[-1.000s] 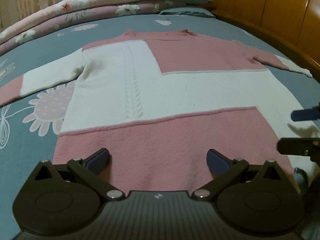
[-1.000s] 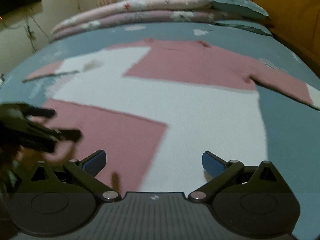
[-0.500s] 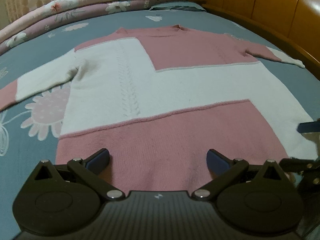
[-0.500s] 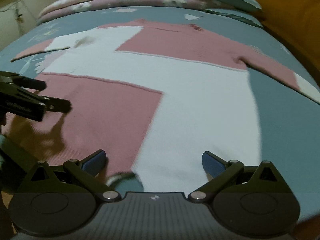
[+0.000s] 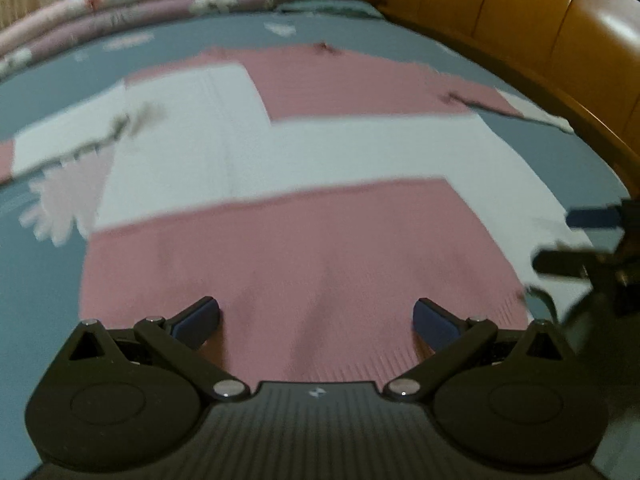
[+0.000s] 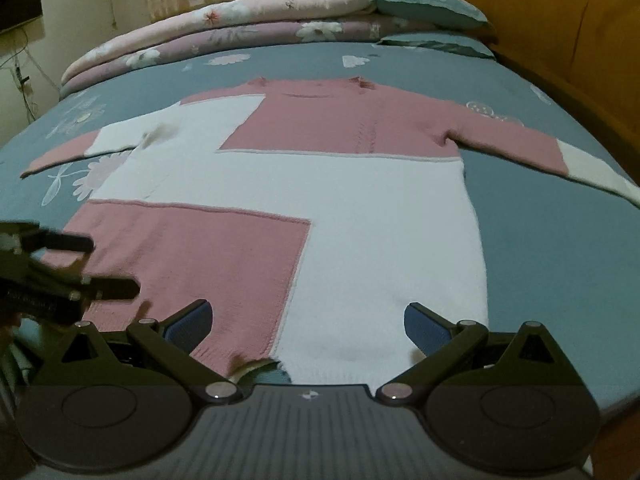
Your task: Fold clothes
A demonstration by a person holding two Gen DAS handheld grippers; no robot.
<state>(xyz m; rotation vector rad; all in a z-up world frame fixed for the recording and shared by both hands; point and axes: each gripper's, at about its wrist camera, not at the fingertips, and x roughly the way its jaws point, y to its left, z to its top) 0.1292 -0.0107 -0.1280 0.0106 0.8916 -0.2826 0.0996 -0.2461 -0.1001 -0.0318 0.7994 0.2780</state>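
A pink and white sweater [image 6: 320,184] lies flat on a bed [image 6: 560,264] covered by a grey-blue flowered sheet, its long axis running from the hem nearest the cameras up to the neckline at the far end, with both sleeves spread out to the sides. The hem sits close to the near edge of the bed, and a small notch of sheet shows at its middle in the right wrist view. Bare sheet lies open on both sides of the body, below each sleeve, and beyond the collar up to the folded quilts [image 6: 240,28] and pillows [image 6: 432,12] stacked at the far end. A wooden headboard [image 5: 540,32] curves along the right side, near the right cuff. The left gripper [image 5: 316,318] hangs over the pink lower panel at the hem, its jaws spread wide with nothing between them; its view is blurred. The right gripper [image 6: 306,322] hangs over the hem where pink meets white, jaws likewise spread wide and empty. Each gripper shows at the edge of the other's view, apart from it.
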